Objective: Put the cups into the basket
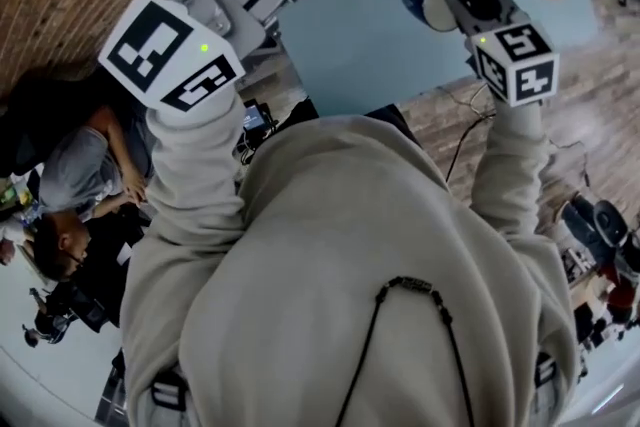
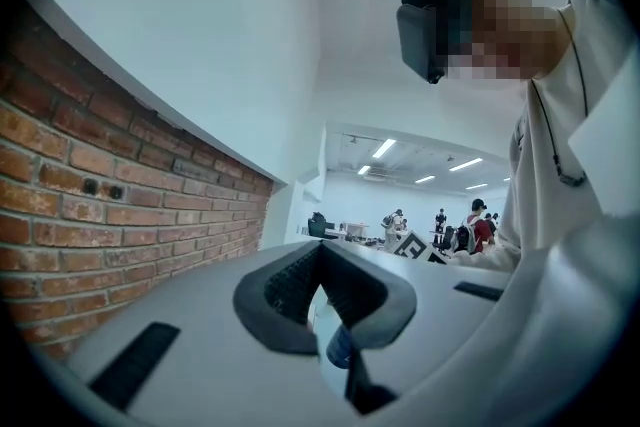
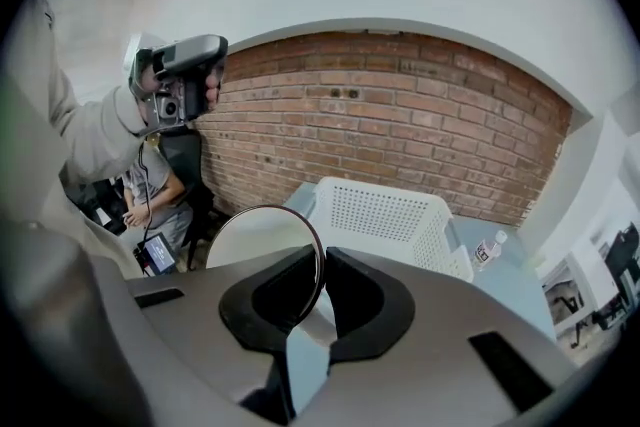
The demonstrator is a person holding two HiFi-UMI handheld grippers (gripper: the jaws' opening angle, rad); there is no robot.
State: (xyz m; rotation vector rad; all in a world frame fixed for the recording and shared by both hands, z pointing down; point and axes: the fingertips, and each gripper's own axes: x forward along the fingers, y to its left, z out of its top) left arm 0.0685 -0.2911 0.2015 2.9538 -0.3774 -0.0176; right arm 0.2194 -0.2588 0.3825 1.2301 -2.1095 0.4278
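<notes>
Cup (image 3: 250, 235), white with a dark rim, is held over the blue bench (image 1: 380, 45) by the right gripper (image 3: 322, 260), whose jaws are clenched on its rim; the white basket (image 3: 390, 220) stands farther back on that bench. The left gripper (image 2: 320, 255) is raised at the left; its jaws are pressed together on nothing.

The right tool (image 3: 322, 260) and the left tool (image 2: 320, 250) are showing grey bodies with black pads, and their cubes (image 1: 170, 55) are wearing black-and-white square markers. The cup (image 3: 262, 237) is looking white with a dark rim, the basket (image 3: 390, 220) white with a fine hole pattern, the worktop (image 1: 370, 35) pale blue, and the brick wall (image 3: 400, 115) red-brown.
</notes>
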